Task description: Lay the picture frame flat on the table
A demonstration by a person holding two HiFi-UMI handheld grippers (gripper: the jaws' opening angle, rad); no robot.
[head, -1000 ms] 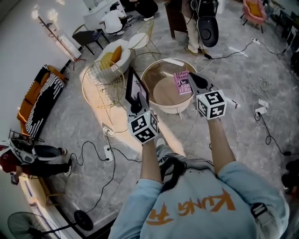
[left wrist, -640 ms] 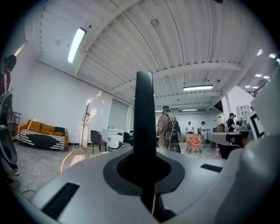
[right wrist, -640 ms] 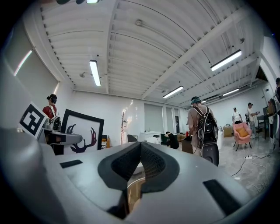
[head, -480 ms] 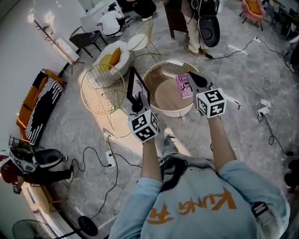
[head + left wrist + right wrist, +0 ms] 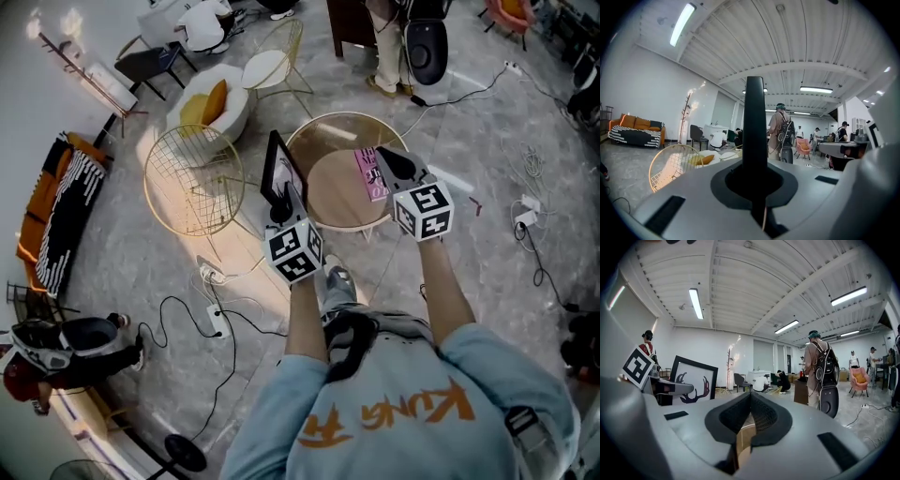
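Near the round table [image 5: 328, 197], left gripper [image 5: 281, 202] clamps the upright picture frame [image 5: 280, 167]; right gripper [image 5: 390, 162] is closed, empty.

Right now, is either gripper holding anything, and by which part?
The left gripper clamps the picture frame by its lower near edge, frame upright. The right gripper holds nothing, jaws shut.

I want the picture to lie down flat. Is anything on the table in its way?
A pink book lies on the right side of the round table; its left part is bare. The left gripper holds the picture frame upright at that edge.
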